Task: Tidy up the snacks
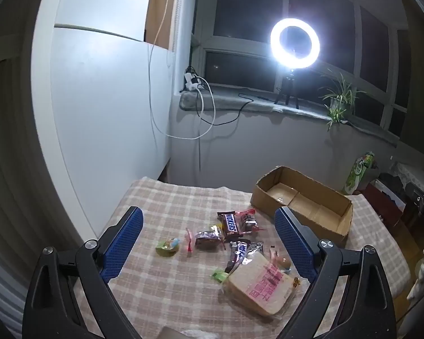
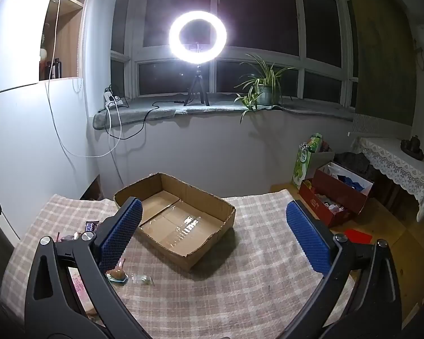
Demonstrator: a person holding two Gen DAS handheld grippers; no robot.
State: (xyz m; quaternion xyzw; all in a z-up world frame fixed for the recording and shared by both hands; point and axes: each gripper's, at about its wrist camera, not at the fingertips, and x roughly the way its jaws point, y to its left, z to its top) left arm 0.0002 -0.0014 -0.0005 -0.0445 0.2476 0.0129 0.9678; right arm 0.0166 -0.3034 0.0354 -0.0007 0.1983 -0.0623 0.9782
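Note:
Several snacks lie on the plaid-covered table (image 1: 166, 209): a Snickers bar (image 1: 230, 222), a dark wrapped cake (image 1: 207, 237), a silver wrapped bar (image 1: 241, 251), a bagged bread slice (image 1: 261, 284), a green jelly cup (image 1: 168, 247) and a small round candy (image 1: 282, 261). An empty open cardboard box (image 1: 302, 200) stands behind them, also in the right wrist view (image 2: 178, 217). My left gripper (image 1: 209, 240) is open and empty above the snacks. My right gripper (image 2: 213, 234) is open and empty, hovering in front of the box. The candy (image 2: 117, 274) and a small green wrapper (image 2: 142, 279) lie by its left finger.
A ring light (image 2: 198, 36) on a tripod, a potted plant (image 2: 264, 87) and cables sit on the windowsill. A white cabinet (image 1: 107, 107) stands left of the table. Red boxes (image 2: 336, 195) and a green bag (image 2: 305, 161) sit on the floor at the right.

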